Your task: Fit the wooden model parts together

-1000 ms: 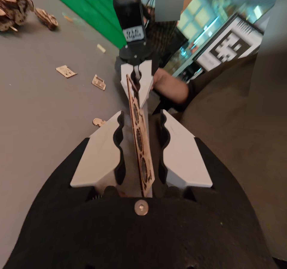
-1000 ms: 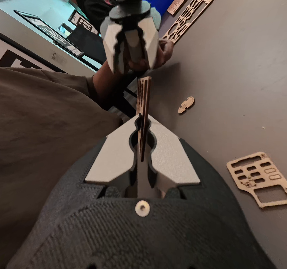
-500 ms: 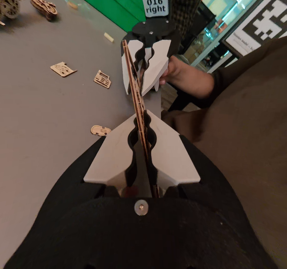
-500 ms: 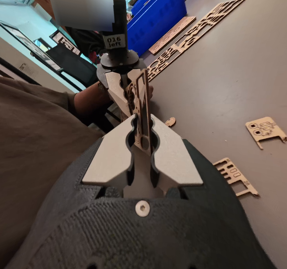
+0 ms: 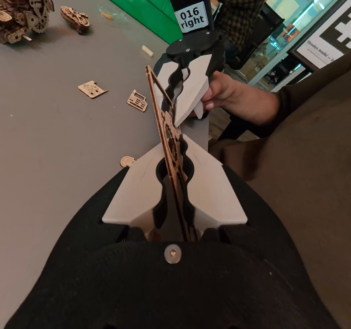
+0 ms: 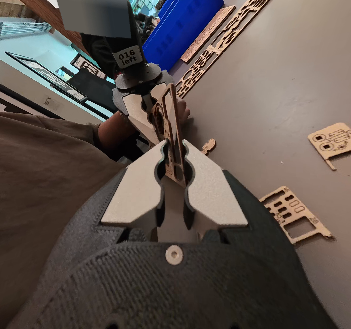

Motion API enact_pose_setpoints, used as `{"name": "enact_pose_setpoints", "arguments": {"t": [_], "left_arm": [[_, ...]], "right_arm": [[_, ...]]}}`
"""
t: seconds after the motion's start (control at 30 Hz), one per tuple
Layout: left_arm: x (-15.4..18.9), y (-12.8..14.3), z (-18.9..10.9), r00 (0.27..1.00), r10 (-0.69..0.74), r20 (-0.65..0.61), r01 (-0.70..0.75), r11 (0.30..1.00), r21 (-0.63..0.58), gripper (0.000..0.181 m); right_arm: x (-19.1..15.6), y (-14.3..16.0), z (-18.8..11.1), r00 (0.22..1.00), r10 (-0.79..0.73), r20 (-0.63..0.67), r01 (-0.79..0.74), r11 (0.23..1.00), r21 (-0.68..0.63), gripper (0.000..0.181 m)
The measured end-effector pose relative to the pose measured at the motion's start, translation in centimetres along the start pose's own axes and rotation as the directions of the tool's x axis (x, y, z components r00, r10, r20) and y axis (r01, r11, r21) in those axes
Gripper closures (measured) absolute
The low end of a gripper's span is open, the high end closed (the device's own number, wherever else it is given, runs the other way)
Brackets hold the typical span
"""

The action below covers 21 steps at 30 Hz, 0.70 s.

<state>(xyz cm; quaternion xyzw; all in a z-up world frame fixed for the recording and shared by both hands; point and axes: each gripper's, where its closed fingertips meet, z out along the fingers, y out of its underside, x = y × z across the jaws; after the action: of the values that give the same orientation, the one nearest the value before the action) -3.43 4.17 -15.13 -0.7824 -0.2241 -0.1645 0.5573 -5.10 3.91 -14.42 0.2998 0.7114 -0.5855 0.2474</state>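
A flat laser-cut wooden part (image 5: 167, 122) stands edge-on between the two grippers, just above the grey table's near edge. My left gripper (image 5: 171, 141) is shut on its lower end. The part's thin frame end reaches up alongside my right gripper (image 5: 170, 116). In the right wrist view the same part (image 6: 177, 122) sits slanted between the slightly parted jaws of my right gripper (image 6: 175, 145), with its face partly showing. The left gripper (image 6: 160, 129) grips its far end there. A hand holds each gripper.
Loose flat wooden parts (image 5: 93, 91) (image 5: 137, 103) and a small rounded piece (image 5: 126, 161) lie on the table (image 5: 47, 148). Assembled wooden models (image 5: 22, 10) and a green box (image 5: 144, 2) stand farther back. A cut-out sheet (image 6: 218, 50), a blue bin (image 6: 182, 25) and a brown sleeve (image 6: 47, 167) show in the right wrist view. My left and right fingertips are right by each other. From either gripper's tips it is about 6 centimeters to the small rounded piece (image 5: 126, 161). My right wrist view (image 6: 212, 143) looks at it from another angle.
My left gripper closed on the wooden part. My right gripper's jaws, shut tight on it a second ago, have parted a little. The part now shows its face in the right wrist view.
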Motion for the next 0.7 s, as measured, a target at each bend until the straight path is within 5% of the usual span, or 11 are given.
{"name": "enact_pose_setpoints", "arguments": {"t": [0.7], "left_arm": [[-1.5, 0.5, -0.1, 0.991, -0.124, 0.045, 0.125, 0.992, -0.012, 0.178]], "right_arm": [[1.6, -0.1, 1.0, 0.994, -0.014, -0.107, 0.013, 1.0, -0.002, 0.165]]}}
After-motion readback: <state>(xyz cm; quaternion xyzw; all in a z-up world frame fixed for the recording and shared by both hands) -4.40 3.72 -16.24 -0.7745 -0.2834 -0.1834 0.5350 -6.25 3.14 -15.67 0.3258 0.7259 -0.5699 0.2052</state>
